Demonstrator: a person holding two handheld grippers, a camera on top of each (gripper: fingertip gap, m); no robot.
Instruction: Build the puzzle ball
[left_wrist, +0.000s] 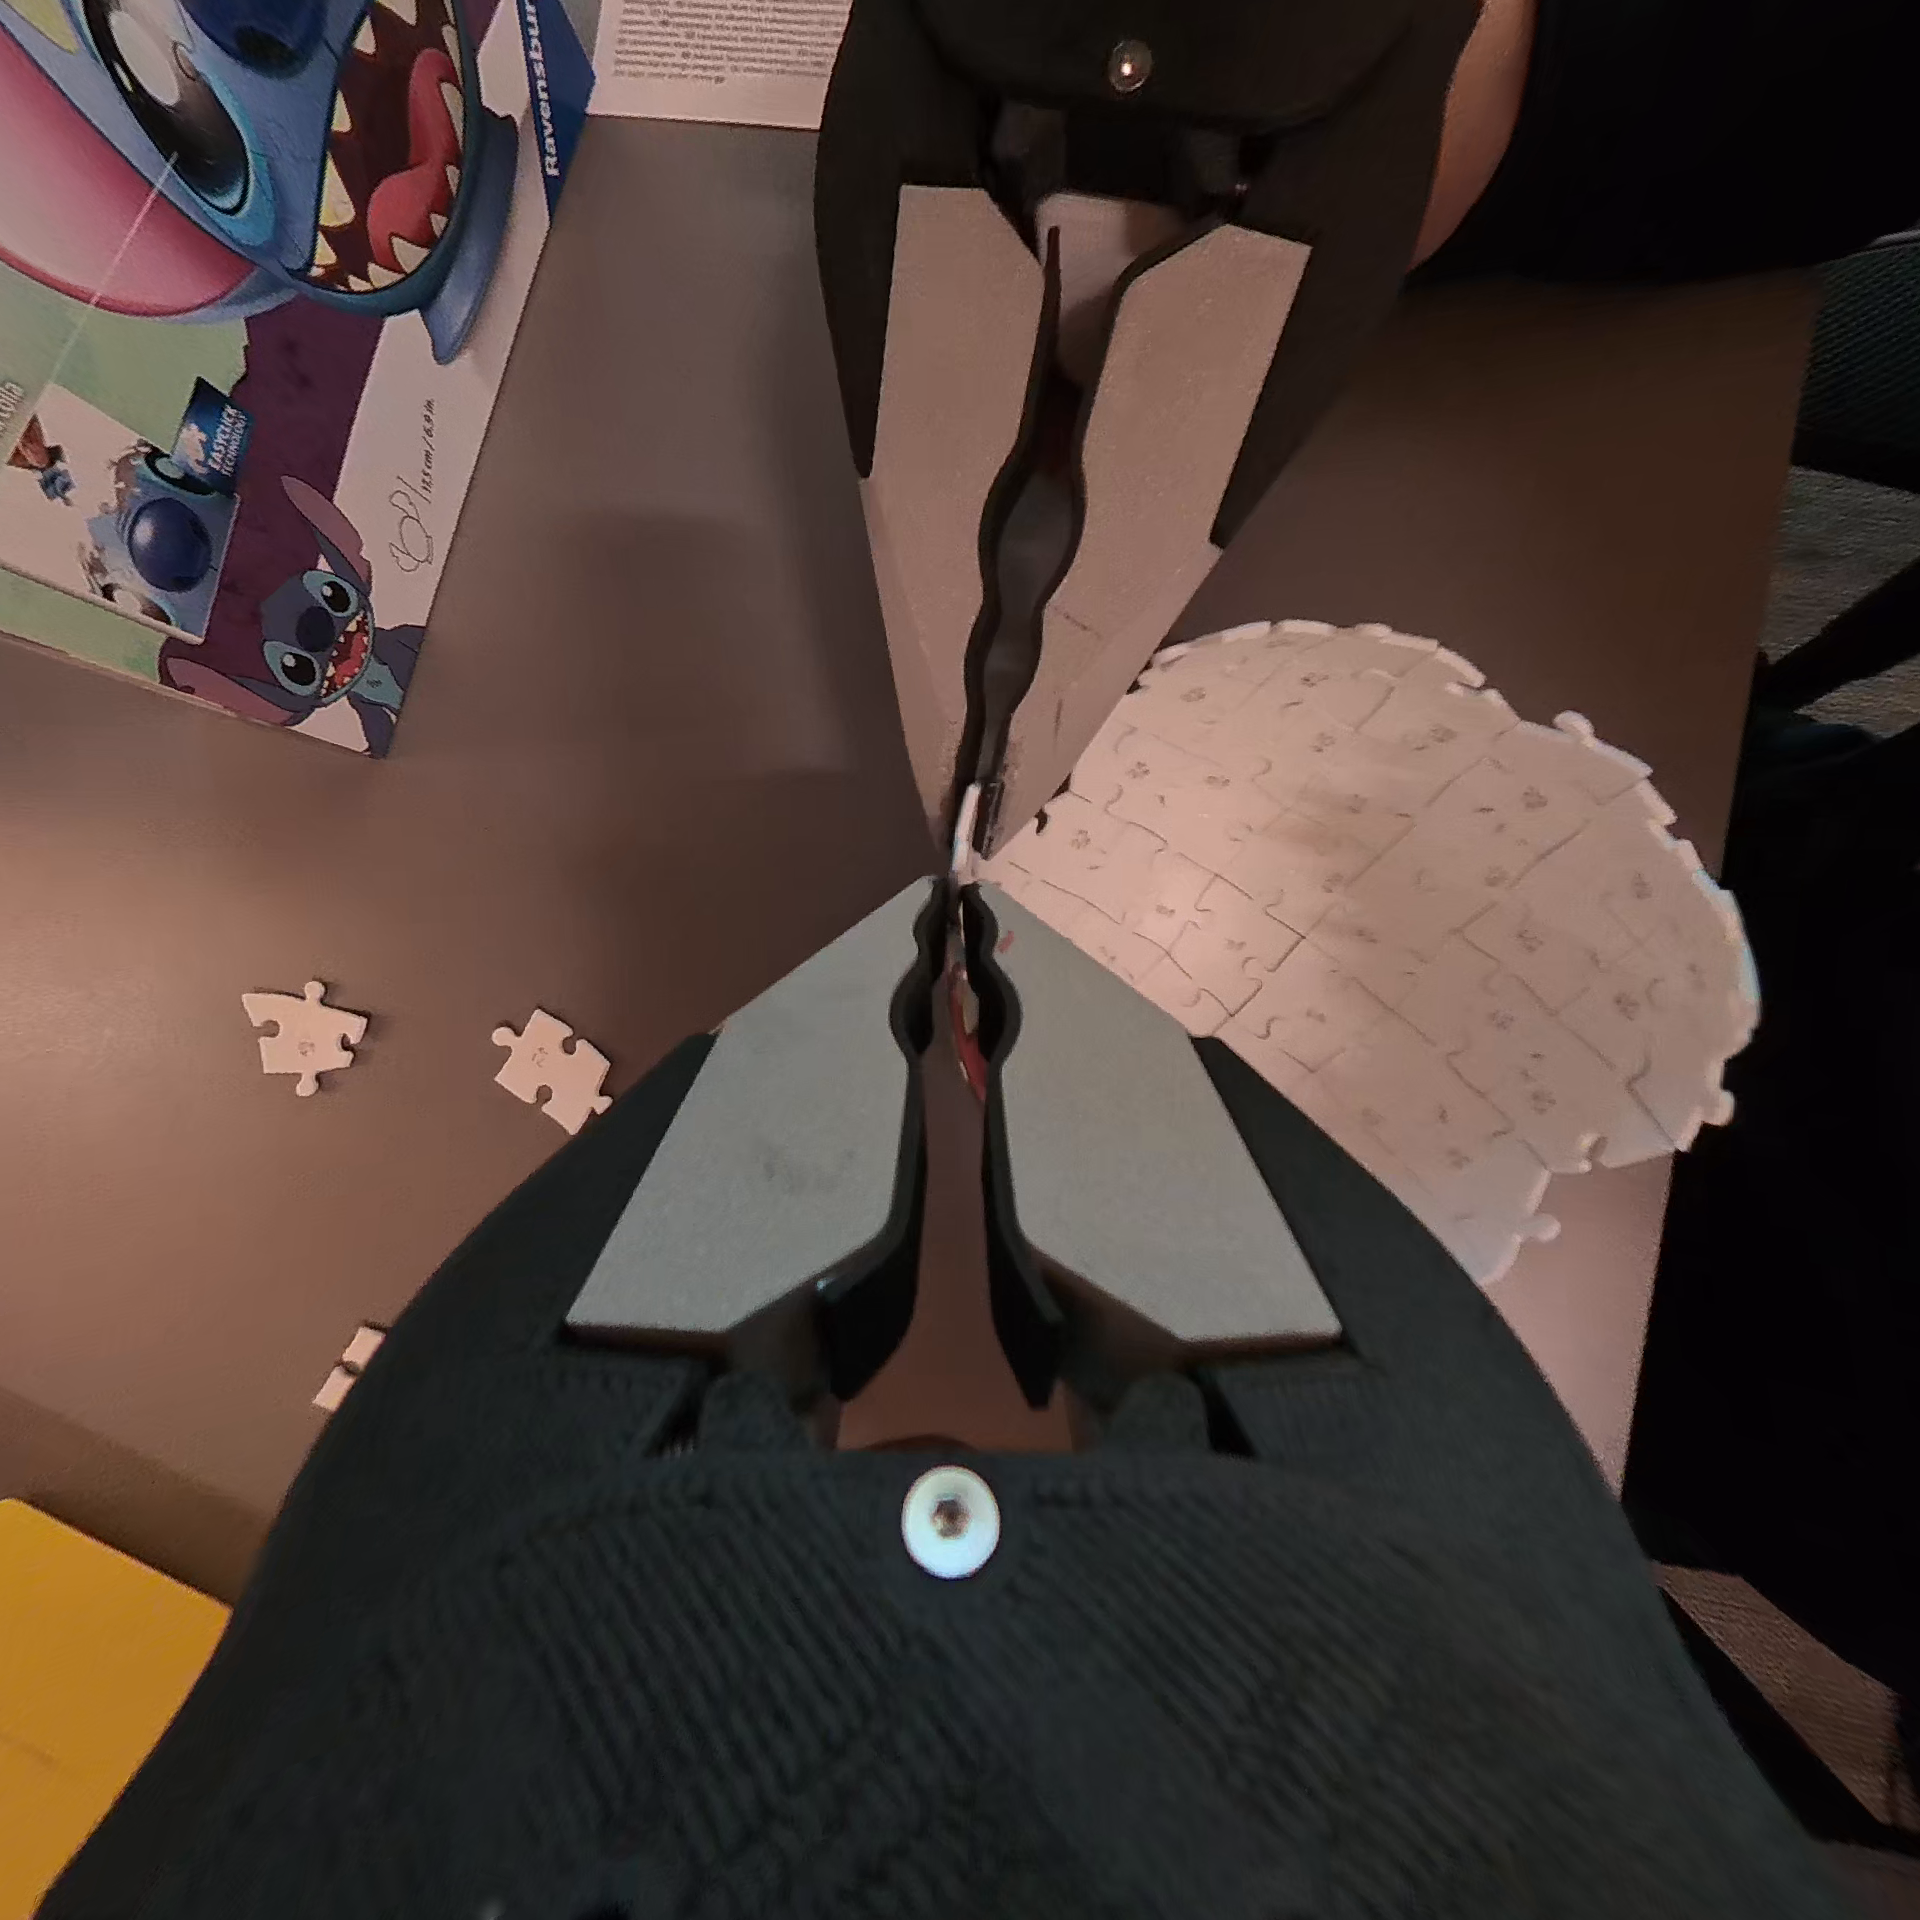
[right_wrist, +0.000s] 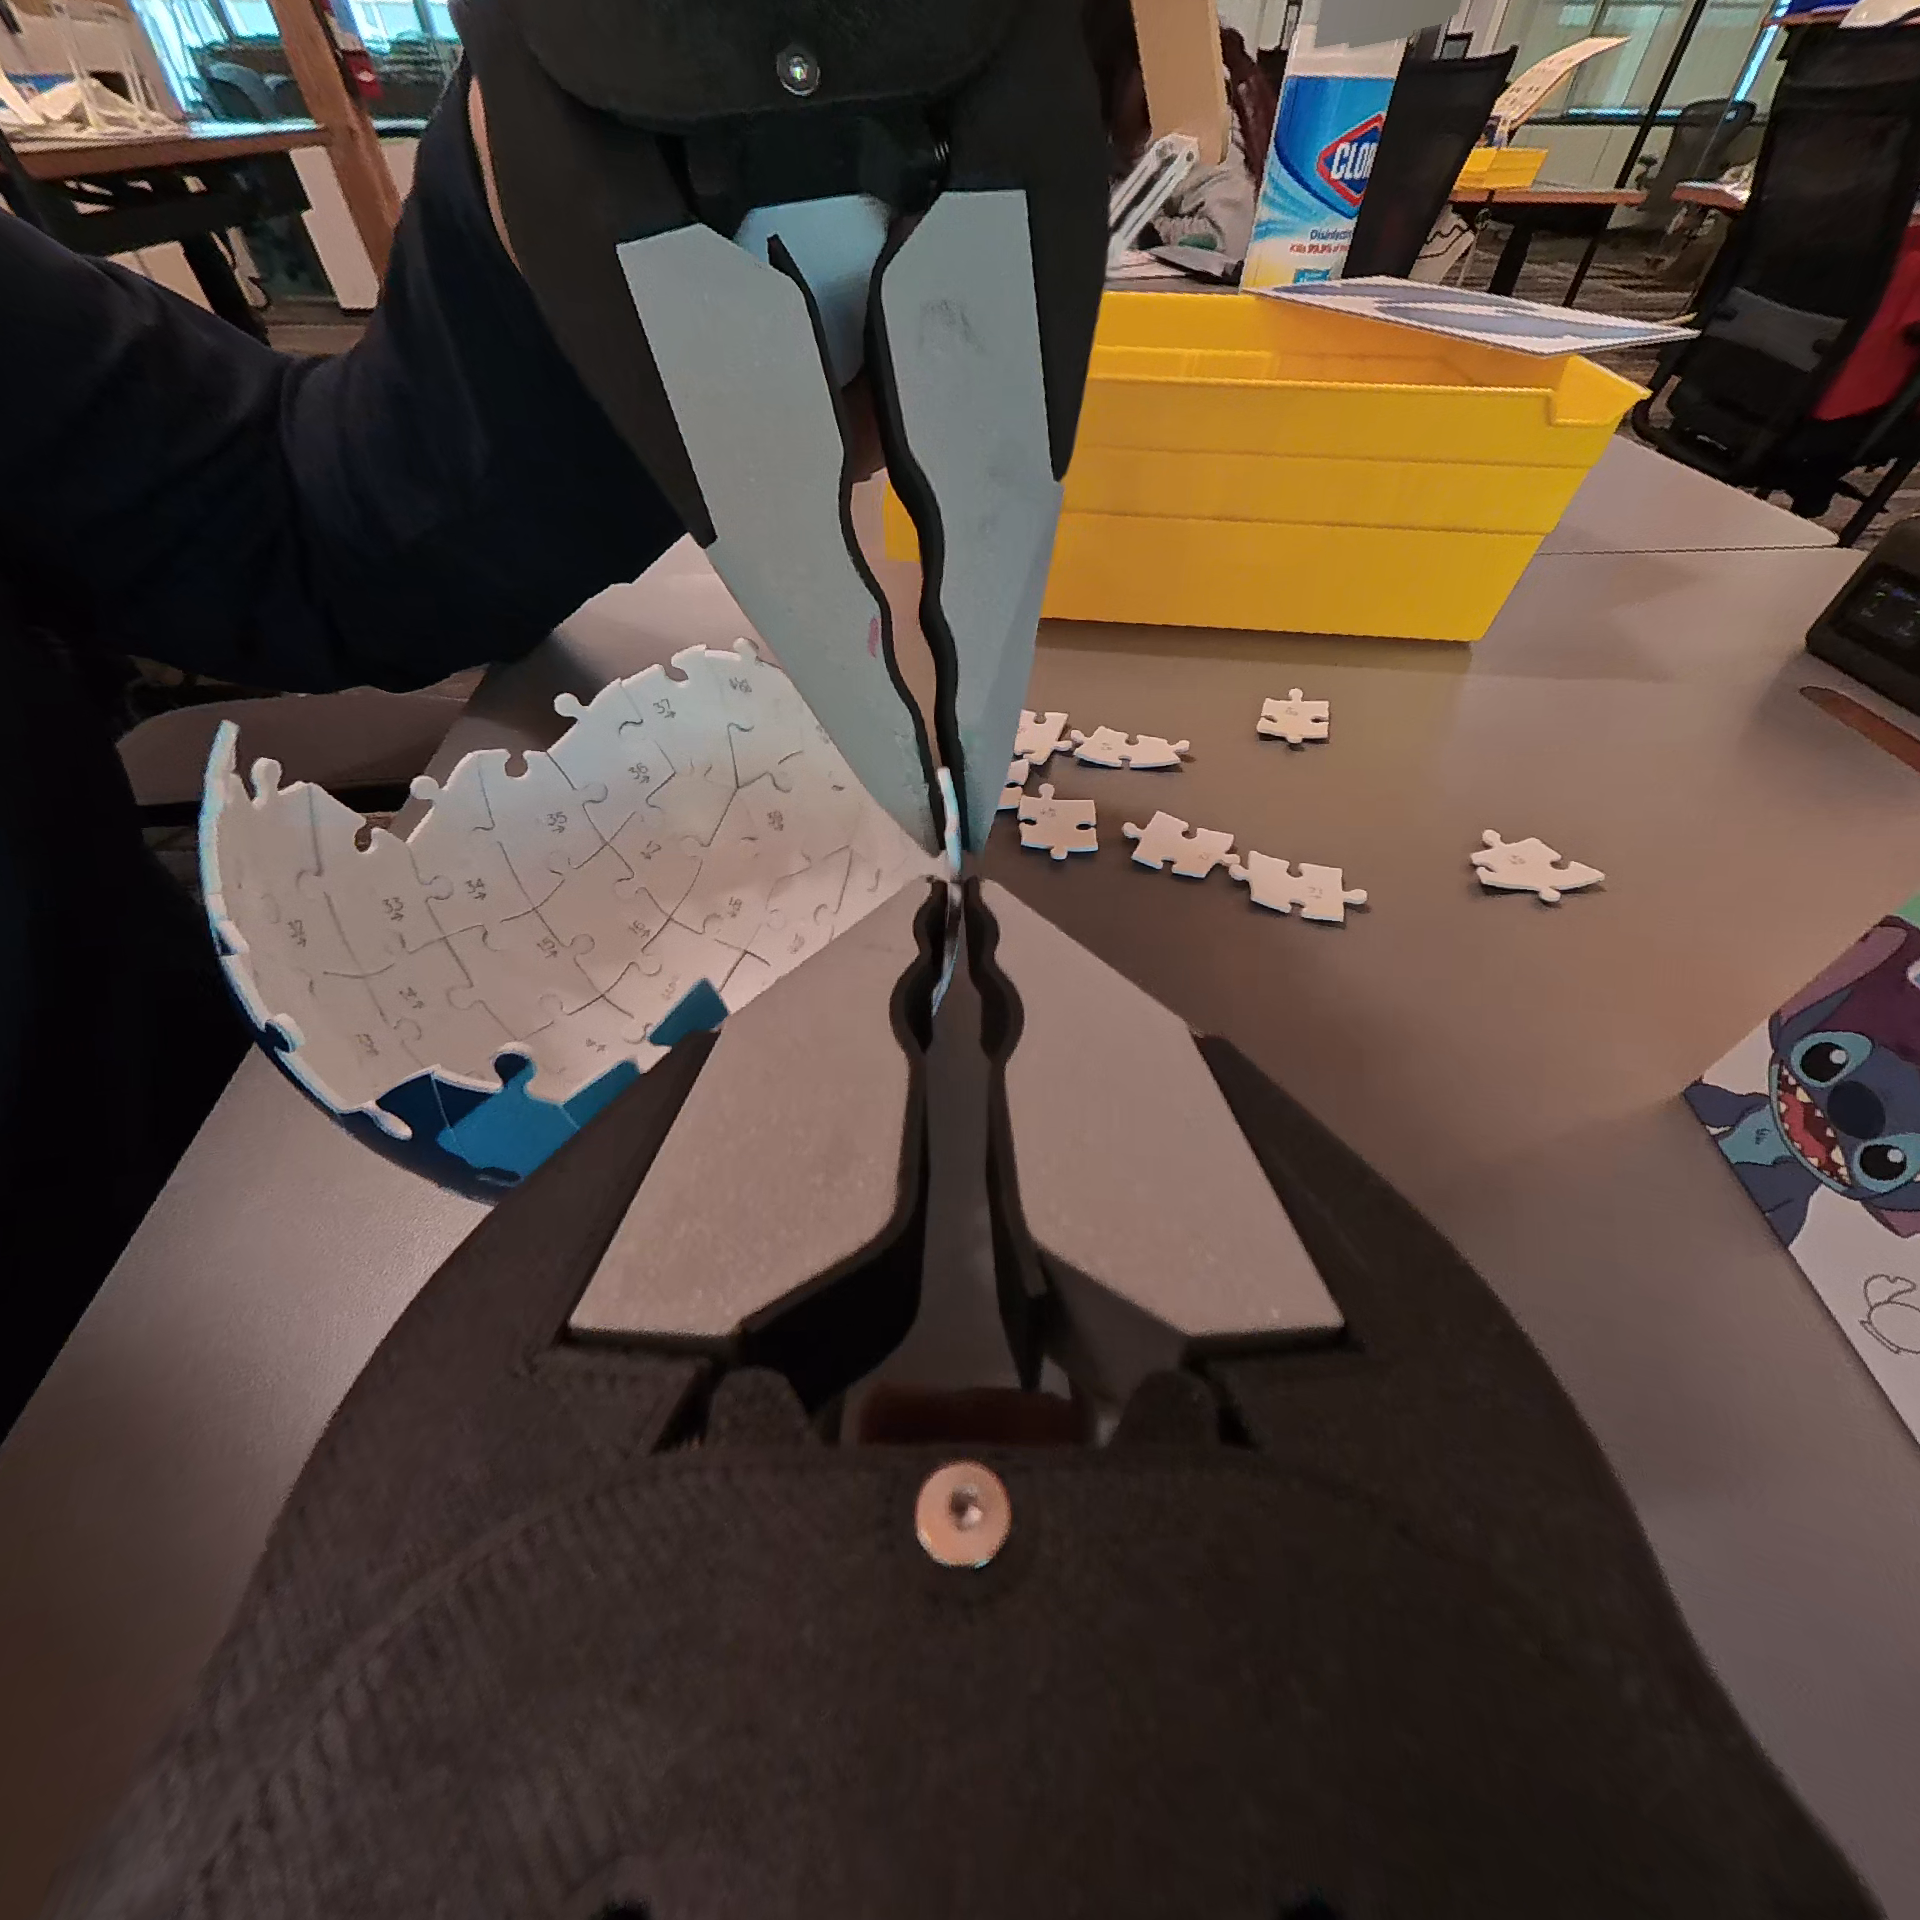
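Grey matte tabletop (right_wrist: 1455, 1039) in what looks like an open office, desks and chairs way in the background. Both claws meet tip to tip over it. The left black two-finger gripper (left_wrist: 954, 902) has its fingers squeezed narrow on the edge of the half-built puzzle ball shell, white numbered inside and blue outside (left_wrist: 1403, 894), which spreads out to the right of its tips. There's a sliver of red and white showing between its pads. The right black two-finger gripper (right_wrist: 956, 896) comes at it from the opposite side, also pinched almost closed, with the small white curved puzzle piece (right_wrist: 948, 816) sitting right at the tips where the two claws meet; I honestly can't tell which claw actually has that piece. From the right claw, the shell curves off to its left, and a scatter of loose white puzzle pieces (right_wrist: 1195, 842) lies on the table just beyond and to the right of its tips. Further past those sits a yellow plastic bin (right_wrist: 1299, 468). The colourful cartoon puzzle box (left_wrist: 239, 343) lies flat off to the left of the left claw.
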